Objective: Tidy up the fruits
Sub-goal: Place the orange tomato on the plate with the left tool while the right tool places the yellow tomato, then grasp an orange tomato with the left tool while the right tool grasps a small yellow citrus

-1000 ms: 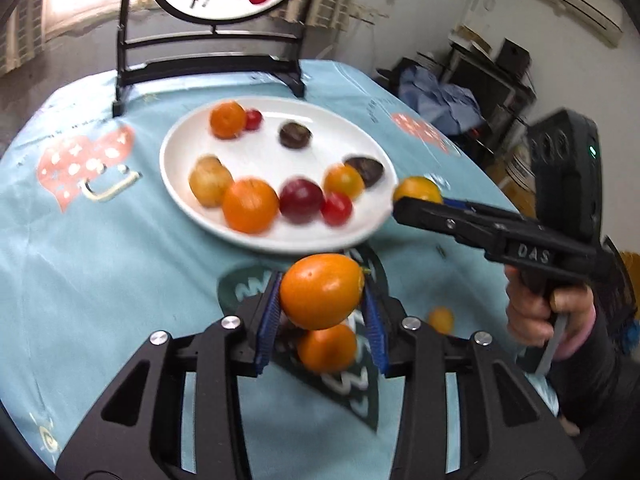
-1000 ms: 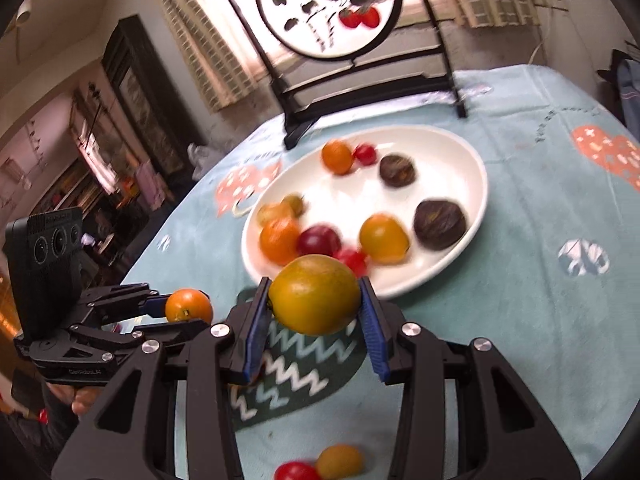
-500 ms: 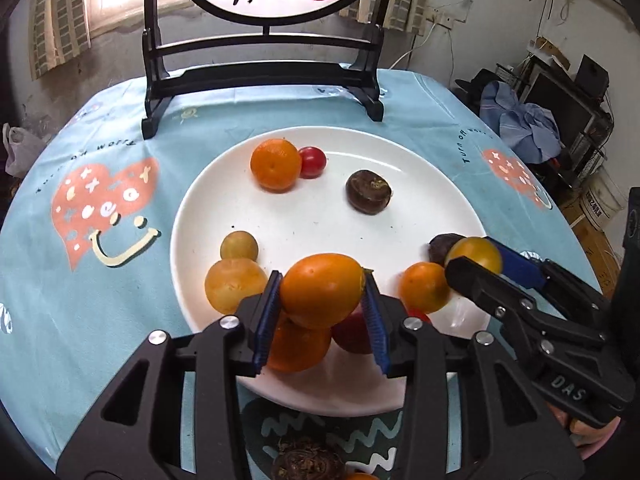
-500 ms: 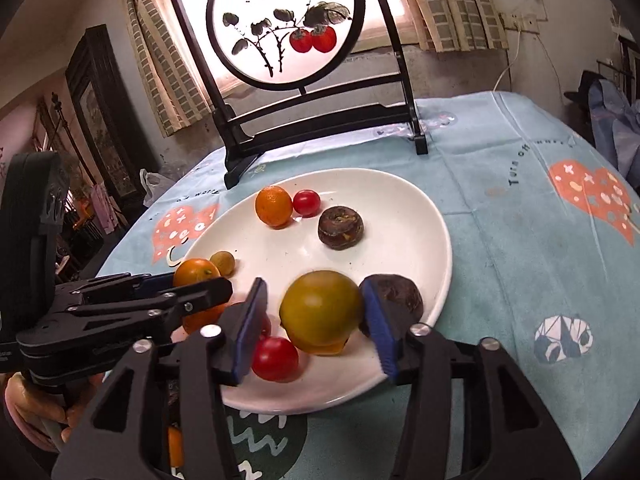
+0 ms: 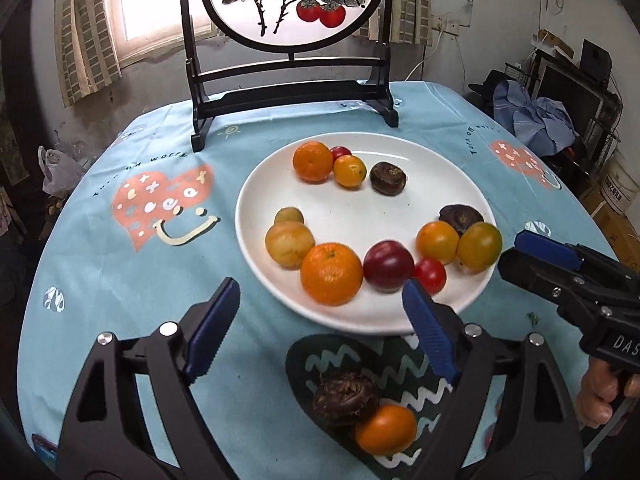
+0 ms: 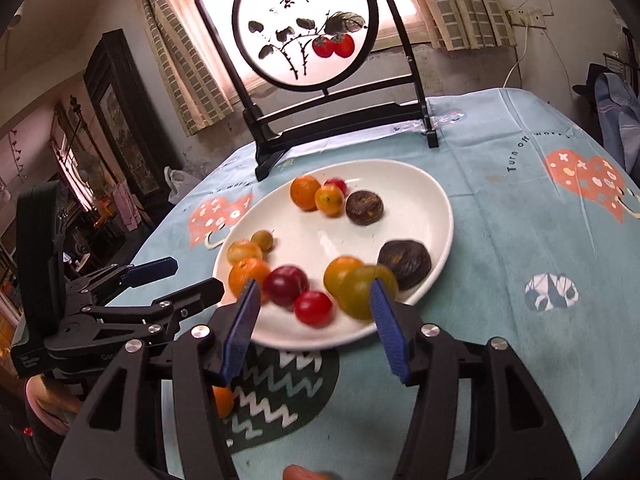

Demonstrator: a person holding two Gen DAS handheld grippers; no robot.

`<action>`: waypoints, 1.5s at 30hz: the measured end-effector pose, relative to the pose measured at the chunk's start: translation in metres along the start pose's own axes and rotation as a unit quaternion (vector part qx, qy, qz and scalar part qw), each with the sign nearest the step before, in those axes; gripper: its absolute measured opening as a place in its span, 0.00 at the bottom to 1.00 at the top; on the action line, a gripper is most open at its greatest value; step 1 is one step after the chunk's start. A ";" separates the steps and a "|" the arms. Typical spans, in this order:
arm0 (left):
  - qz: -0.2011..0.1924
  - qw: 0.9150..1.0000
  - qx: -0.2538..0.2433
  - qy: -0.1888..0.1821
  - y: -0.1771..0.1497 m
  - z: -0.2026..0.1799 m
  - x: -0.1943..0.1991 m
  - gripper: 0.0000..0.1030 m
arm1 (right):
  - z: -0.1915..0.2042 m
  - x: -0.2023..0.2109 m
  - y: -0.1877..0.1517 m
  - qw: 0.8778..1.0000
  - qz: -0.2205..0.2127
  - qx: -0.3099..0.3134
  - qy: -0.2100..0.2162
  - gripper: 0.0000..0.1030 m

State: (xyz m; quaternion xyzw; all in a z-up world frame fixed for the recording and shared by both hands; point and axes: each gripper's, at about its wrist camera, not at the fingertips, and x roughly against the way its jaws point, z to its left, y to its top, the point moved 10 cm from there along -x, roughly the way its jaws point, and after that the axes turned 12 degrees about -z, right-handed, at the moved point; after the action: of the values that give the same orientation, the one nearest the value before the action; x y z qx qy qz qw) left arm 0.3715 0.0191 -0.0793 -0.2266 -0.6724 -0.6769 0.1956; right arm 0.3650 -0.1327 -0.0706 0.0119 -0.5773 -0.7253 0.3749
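A white plate (image 5: pixel 420 160) on the blue tablecloth holds several fruits: oranges, a plum, red tomatoes, dark passion fruits. A small orange (image 5: pixel 350 171) lies blurred at the plate's back. A yellow-green fruit (image 5: pixel 479 247) rests at the plate's right rim; it also shows in the right wrist view (image 6: pixel 362 290). My left gripper (image 5: pixel 320 330) is open and empty, just in front of the plate. My right gripper (image 6: pixel 316 322) is open and empty at the plate's near edge. A dark fruit (image 5: pixel 346 396) and an orange (image 5: pixel 386 429) lie on the tablecloth below the left gripper.
A black wooden stand with a round painted screen (image 5: pixel 292 0) stands behind the plate. The right gripper shows at the right in the left wrist view (image 5: pixel 568 276). The left gripper shows at the left in the right wrist view (image 6: pixel 120 292). Room clutter lies beyond the table edge.
Both grippers opened and let go of their fruits over the plate, then drew back. The small orange rolled to the plate's back. The yellow-green fruit sits at the right rim.
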 end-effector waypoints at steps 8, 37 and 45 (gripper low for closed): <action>0.032 0.997 0.072 0.021 -0.049 0.052 0.014 0.85 | 0.008 0.028 -0.055 0.997 0.063 0.033 0.007 0.55; 0.044 0.997 0.030 -0.055 -0.067 0.015 0.032 0.86 | -0.003 0.047 -0.097 0.987 0.127 -0.090 0.048 0.25; 0.077 0.990 -0.008 -0.116 -0.087 -0.029 0.030 0.65 | -0.003 0.054 -0.087 0.989 0.102 -0.091 0.051 0.25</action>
State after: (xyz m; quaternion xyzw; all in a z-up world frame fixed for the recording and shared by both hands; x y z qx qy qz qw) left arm 0.2960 -0.0074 -0.1338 -0.3564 -0.6653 -0.6346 0.1663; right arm 0.2814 -0.1611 -0.1223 -0.0441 -0.4871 -0.7312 0.4755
